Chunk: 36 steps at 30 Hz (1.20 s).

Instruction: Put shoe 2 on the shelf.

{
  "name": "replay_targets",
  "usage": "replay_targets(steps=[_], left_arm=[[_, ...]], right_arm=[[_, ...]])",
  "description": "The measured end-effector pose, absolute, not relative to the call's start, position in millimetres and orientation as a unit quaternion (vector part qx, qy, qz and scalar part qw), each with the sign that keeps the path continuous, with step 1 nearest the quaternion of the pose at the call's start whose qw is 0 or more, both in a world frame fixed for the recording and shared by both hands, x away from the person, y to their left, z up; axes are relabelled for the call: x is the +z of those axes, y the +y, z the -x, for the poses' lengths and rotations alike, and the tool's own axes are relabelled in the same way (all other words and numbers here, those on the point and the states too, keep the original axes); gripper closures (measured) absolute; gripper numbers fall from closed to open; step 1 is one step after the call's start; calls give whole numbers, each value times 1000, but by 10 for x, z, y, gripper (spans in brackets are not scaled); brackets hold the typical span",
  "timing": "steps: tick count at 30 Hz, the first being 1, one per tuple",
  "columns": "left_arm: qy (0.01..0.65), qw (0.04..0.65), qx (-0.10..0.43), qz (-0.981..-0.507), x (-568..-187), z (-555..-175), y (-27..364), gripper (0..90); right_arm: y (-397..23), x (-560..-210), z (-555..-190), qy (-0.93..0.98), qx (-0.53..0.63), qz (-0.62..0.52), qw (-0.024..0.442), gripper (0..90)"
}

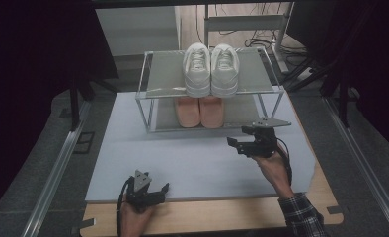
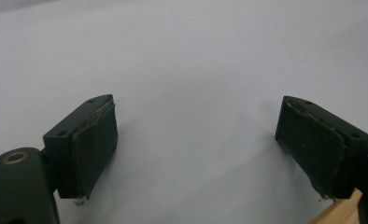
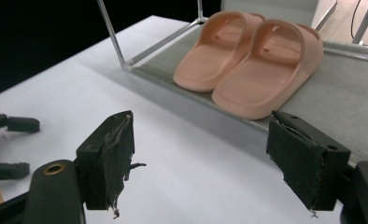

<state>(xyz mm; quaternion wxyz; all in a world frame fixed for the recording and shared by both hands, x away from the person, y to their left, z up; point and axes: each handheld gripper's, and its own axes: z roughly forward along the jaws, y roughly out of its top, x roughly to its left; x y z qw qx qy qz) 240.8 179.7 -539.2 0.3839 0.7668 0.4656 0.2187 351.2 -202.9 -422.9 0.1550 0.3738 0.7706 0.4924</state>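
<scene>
A metal-framed two-shelf rack (image 1: 163, 74) stands at the far side of a white board (image 1: 192, 163). Two white sneakers (image 1: 211, 69) sit side by side on its top shelf. A pair of pink slides (image 1: 200, 111) lies on the bottom shelf, toes toward me; the right gripper view has the slides (image 3: 252, 56) just ahead. My right gripper (image 1: 238, 137) hovers in front of the rack's right half, open, nothing between its jaws (image 3: 201, 158). My left gripper (image 1: 158, 193) rests low near the board's front edge, open and empty (image 2: 196, 140), and appears far left as the left gripper (image 3: 21, 147).
The white board lies on a wooden tabletop (image 1: 222, 217) that shows along the front edge. Aluminium rails (image 1: 54, 168) run along both sides of the table. Cables (image 1: 261, 39) and a stand are behind the rack. Dark curtains flank the scene.
</scene>
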Motion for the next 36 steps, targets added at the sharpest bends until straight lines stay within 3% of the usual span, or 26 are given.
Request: replay_targets(steps=[36], left_arm=[[466,384,219,-767,-5392,-2407,1796,131]], right_arm=[[-1858,-5062,-3464,817,411,-370,164,212]])
